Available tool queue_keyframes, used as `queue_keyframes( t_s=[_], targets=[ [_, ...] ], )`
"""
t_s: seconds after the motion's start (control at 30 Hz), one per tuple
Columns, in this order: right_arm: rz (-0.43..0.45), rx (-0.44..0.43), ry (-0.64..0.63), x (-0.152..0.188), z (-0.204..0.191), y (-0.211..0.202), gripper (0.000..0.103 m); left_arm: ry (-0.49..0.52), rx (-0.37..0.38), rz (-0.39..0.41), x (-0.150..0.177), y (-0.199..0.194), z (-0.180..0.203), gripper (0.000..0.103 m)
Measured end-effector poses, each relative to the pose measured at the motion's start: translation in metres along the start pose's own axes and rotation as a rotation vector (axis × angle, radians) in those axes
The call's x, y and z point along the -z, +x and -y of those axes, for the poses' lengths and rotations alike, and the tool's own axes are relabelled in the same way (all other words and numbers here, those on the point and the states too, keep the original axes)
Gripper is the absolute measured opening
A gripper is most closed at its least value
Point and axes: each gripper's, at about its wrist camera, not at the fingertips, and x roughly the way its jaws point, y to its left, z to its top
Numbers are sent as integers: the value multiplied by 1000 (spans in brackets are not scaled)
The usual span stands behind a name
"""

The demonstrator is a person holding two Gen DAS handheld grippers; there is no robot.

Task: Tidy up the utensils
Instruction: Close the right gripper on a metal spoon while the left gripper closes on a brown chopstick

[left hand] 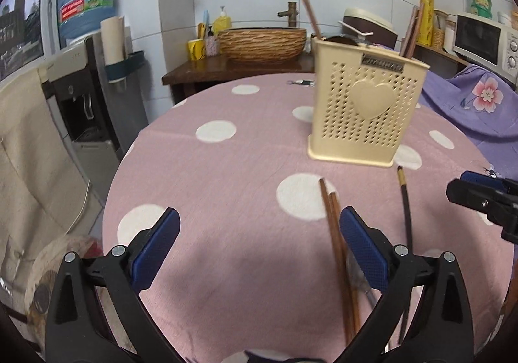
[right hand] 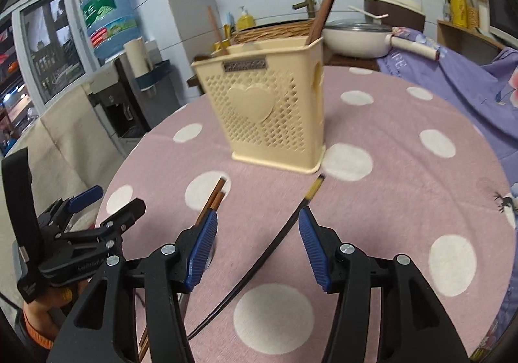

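Blue ribbed pads of the right gripper (right hand: 257, 230) stand spread wide, jaws released and holding nothing. A black chopstick (right hand: 259, 262) with a yellow band near its tip lies on the counter between them, running from 7 o'clock to 1 o'clock in the right wrist view. Left gripper (left hand: 259, 227): jaws also released, nothing between the pads; 2 brown chopsticks (left hand: 336, 243) lie side by side just inside its right pad, pointing toward 12 o'clock.

Cream perforated holder (right hand: 268, 110) with a heart on its face stands upright at 12 o'clock on the pink polka-dot cloth (right hand: 404, 152). Several brown sticks already stand in it.

Judged step: pick up the black chopstick with the right gripper. Notes for doing it well:
- Centre the pads across the shaft, not along it; rotate the wrist until the stick crosses the gap squarely.
- Lower until the pads touch cloth; the stick is thin and round, likely to roll.
- Grip near mid-length so it does not droop.
- Keep clear of the left gripper at 9 o'clock.
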Motion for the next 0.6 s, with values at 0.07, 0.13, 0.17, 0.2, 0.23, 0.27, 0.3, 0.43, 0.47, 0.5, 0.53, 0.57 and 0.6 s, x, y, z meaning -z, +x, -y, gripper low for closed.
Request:
queue_keyframes(
  t_s=[0.07,0.13,0.17,0.2,0.23,0.27,0.3,0.43,0.47,0.5,0.53,0.57,0.6],
  targets=[
    [-14,-27,-27,6,-9,4,52,-15,-4,-21,7,1,-7,97],
    [-29,-55,-61,11,-21,9,52,-19,-6,-35,14,1,-11,97],
    [-35,-65,-78,12,-26,11,52,-17,-13,-37,17,1,-12,97],
    [-46,-71,-99,14,-33,15,52,-16,-16,-39,18,1,-13,97],
    [-57,-76,-111,16,-38,18,52,-16,-16,-41,19,1,-14,97],
    [-71,-84,-122,17,-42,23,52,-18,-12,-43,21,1,-15,95],
    [-89,-95,-132,19,-47,29,52,-19,-9,-47,21,2,-15,93],
    [-129,-101,-149,23,-58,47,52,-35,-17,-61,22,7,-20,90],
    [-133,-94,-152,23,-60,51,52,-42,-19,-65,22,7,-23,90],
    [-136,-91,-153,23,-61,54,52,-49,-19,-68,22,8,-25,90],
    [-142,-86,-154,23,-62,57,52,-52,-21,-71,22,8,-27,90],
    [-148,-69,-152,22,-61,61,52,-53,-24,-72,22,9,-29,90],
    [-151,-56,-147,22,-60,63,52,-53,-29,-74,22,9,-30,90]
  ],
)
